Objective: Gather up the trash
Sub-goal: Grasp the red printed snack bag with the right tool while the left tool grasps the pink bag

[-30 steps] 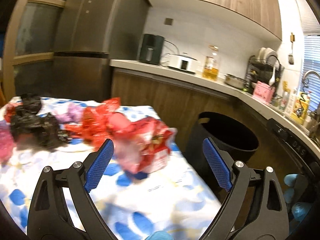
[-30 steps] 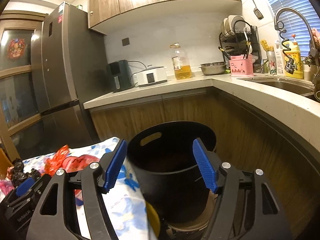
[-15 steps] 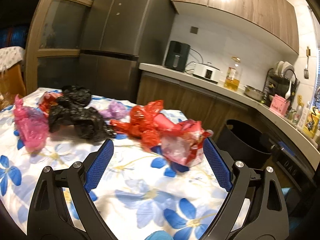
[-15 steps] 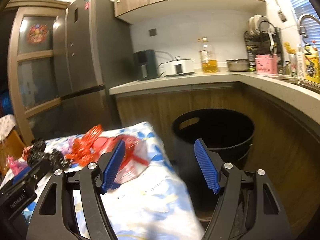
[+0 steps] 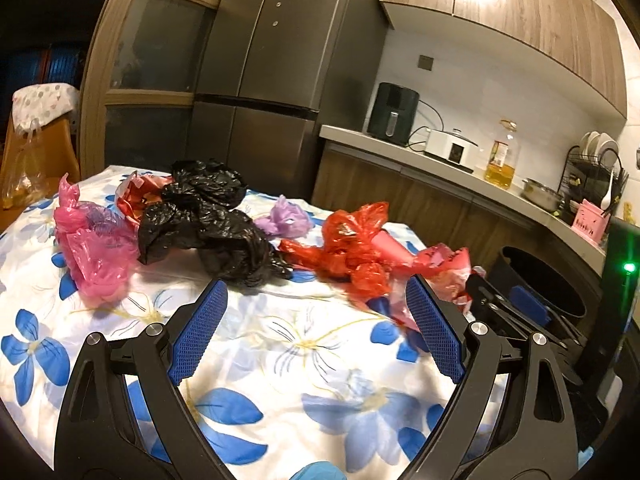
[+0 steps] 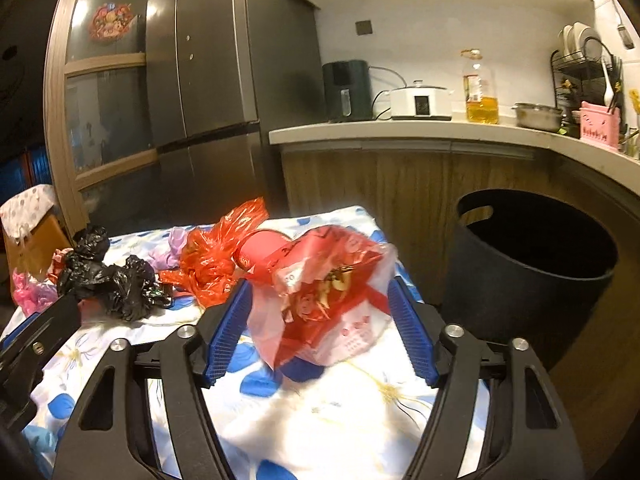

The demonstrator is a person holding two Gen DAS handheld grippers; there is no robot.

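The worktop [image 6: 360, 412] carries the bags; the black bin [image 6: 532, 264] stands at 3 o'clock beside it, positioned to receive them. The red-and-white bag [image 6: 328, 300] lies between the right gripper [image 6: 320, 328] fingers, which are closing, not yet pressing. The left gripper [image 5: 316, 336] fingers stand apart, empty.

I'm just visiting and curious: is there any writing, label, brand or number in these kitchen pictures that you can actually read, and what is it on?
None can be read.
Red and white printed bag: red print, too blurred to read.
Oil bottle: label too small to read.
Fridge: red sticker at its top edge, unreadable.
Glass door: red ornament, a picture, no words that show.
White cooker: dark panel, nothing legible.
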